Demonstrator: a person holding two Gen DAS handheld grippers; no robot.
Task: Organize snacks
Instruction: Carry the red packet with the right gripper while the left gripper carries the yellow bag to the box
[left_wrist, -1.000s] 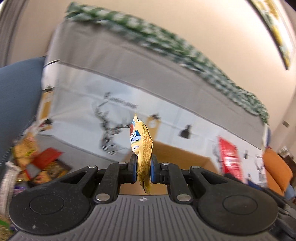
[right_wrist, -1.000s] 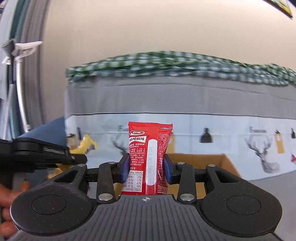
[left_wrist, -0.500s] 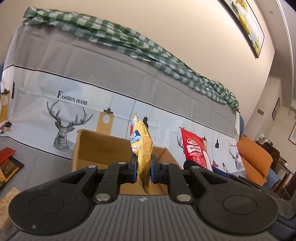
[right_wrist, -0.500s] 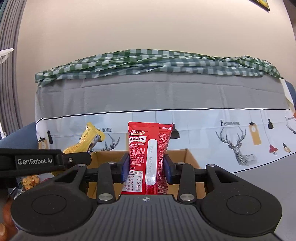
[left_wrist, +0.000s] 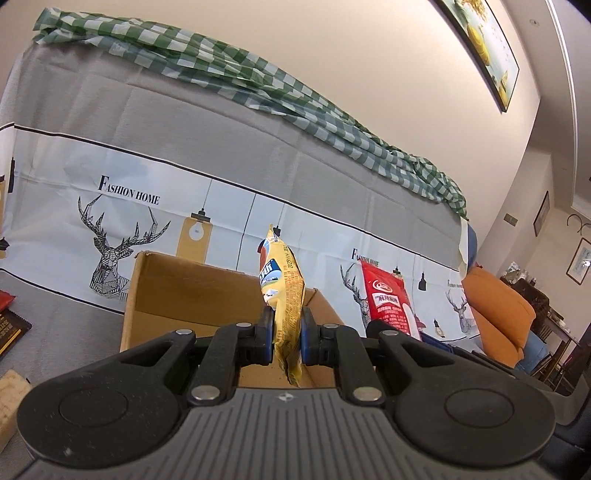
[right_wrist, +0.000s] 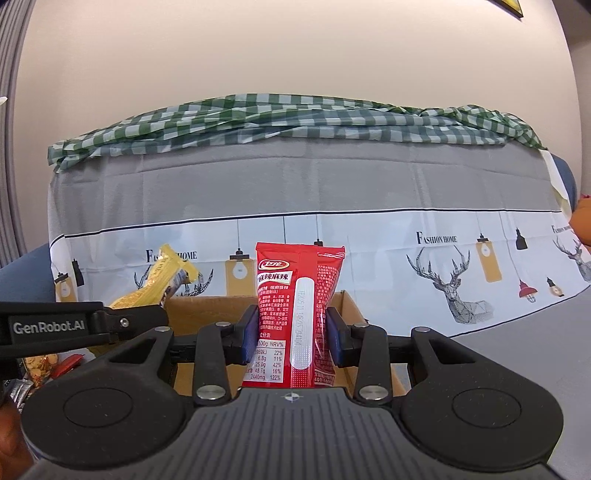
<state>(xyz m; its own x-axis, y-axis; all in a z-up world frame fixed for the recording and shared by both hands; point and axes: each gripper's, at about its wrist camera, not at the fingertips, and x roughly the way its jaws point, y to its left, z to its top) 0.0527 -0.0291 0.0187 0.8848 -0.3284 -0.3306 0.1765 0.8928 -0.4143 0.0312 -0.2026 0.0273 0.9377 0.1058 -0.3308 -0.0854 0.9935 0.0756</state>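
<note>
Deer-print sofa cover (left_wrist: 155, 206) behind cardboard box (left_wrist: 184, 291), your left gripper (left_wrist: 287, 341) pinching yellow snack packet (left_wrist: 282, 295), your right gripper (right_wrist: 291, 341) clamping red snack packet (right_wrist: 295, 314)

There were two grippers, the left gripper (left_wrist: 286, 334) and the right gripper (right_wrist: 291, 334), one yellow snack packet (left_wrist: 282, 291), one red snack packet (right_wrist: 295, 310), one cardboard box (left_wrist: 184, 288) and one checked cloth (right_wrist: 295, 118)

Cardboard box (left_wrist: 192, 291) sits before the draped sofa back (left_wrist: 221, 147); checked cloth (left_wrist: 258, 85) along its top, snack packets (left_wrist: 11, 325) left of box.
</note>
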